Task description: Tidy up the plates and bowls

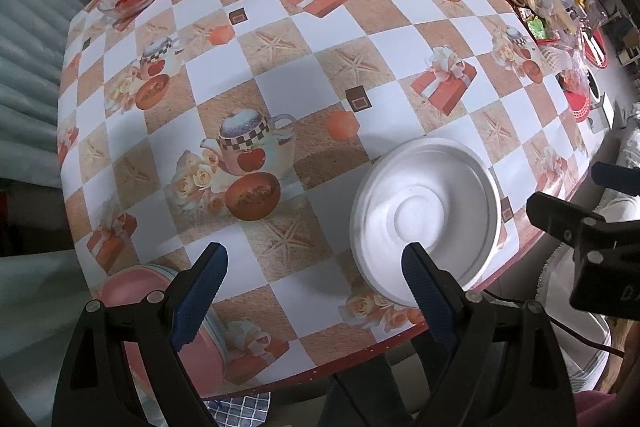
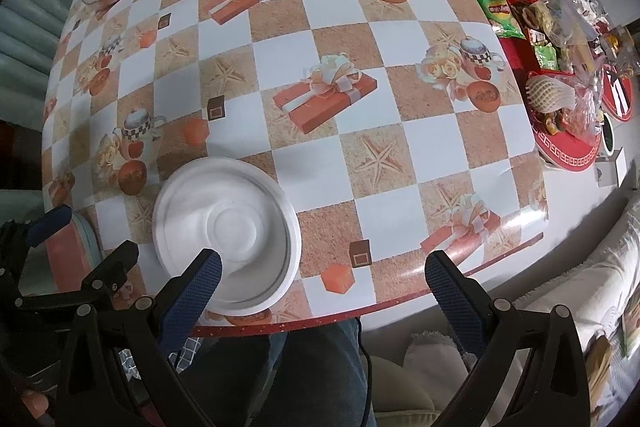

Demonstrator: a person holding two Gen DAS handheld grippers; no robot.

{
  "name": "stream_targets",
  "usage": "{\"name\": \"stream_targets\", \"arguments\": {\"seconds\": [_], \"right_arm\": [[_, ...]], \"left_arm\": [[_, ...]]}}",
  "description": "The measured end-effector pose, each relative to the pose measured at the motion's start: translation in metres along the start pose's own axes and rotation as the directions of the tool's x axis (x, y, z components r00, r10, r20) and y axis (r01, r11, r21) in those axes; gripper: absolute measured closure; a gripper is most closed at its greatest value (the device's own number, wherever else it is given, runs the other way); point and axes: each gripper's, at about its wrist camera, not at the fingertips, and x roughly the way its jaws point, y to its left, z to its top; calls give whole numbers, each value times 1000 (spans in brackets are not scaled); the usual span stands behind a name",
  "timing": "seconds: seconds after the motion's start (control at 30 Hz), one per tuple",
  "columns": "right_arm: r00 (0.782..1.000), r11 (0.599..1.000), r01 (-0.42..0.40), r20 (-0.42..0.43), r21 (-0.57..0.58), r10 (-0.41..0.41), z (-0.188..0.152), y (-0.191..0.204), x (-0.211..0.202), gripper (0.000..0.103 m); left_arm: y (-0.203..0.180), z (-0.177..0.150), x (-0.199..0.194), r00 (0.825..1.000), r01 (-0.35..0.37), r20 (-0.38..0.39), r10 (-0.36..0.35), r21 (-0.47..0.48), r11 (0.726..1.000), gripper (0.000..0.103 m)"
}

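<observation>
peeking out at the lower left of the left wrist view, a pink plate is mostly hidden behind the left gripper. both it and the right gripper gape wide, holding nothing. a white bowl sits low in both views, near the table edge.

Soft even daylight, faint shadows, glare on white bowl, strong fisheye edge warping
</observation>
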Motion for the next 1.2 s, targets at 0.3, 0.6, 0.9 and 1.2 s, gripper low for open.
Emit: {"name": "stream_targets", "arguments": {"seconds": [0.3,0.6,0.9,1.2], "right_arm": [[1000,999,13,-9,-30,-13,1,7,1,1],[1000,999,19,-23,-46,-20,2,10,5,1],[999,999,19,-45,-41,-21,2,6,11,1],[997,999,15,-72,-36,-18,2,3,19,1]], "left_arm": [[3,-1,0,1000,1,0,-1,1,1000,12],[5,-2,2,1000,0,-4,0,-10,1000,12],[3,-2,5,1000,-1,-12,1,-17,1000,12],[0,-1,11,999,-4,-32,3,-15,1000,12]]}}
